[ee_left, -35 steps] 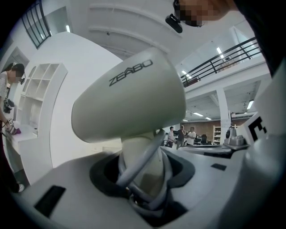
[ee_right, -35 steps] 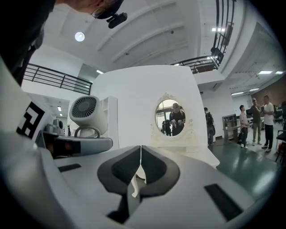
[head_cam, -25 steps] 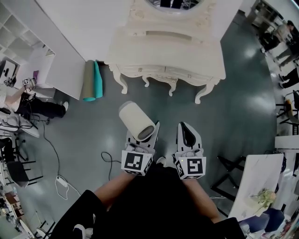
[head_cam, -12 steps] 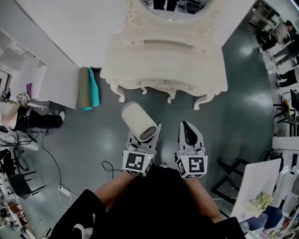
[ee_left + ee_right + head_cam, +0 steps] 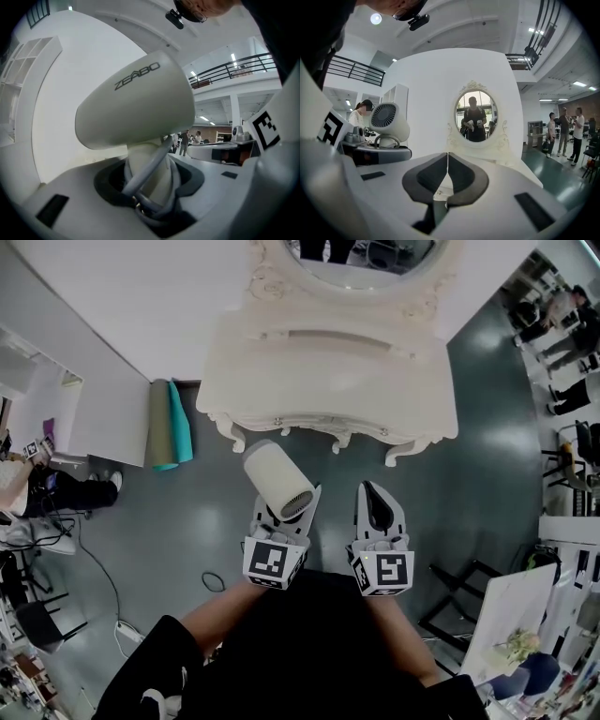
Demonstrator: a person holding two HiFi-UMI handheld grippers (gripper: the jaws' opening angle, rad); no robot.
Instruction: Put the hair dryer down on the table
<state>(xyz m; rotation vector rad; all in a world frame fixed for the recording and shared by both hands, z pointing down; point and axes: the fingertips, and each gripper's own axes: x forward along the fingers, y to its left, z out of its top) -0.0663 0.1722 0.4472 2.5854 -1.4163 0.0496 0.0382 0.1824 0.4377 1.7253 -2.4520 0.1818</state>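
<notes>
Left hand-held gripper [image 5: 286,504] is clamped on the hair dryer [image 5: 272,474] by its handle. The jaws stand fairly wide around it, with the cord [image 5: 145,173] looped between them. I read the barrel as slanting ahead and leftward. The counter [image 5: 328,371] lies straight ahead, not yet under the dryer. The right hand-held gripper [image 5: 377,501] sits alongside, jaws together and empty.

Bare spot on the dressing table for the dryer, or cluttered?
Dressing table top looks bare across its whole width, from front edge back to the raised ledge under the mirror. Nothing crowds it; the hair dryer could go anywhere along it. Only clutter is off it: rolled mats on the floor by its left legs.
</notes>
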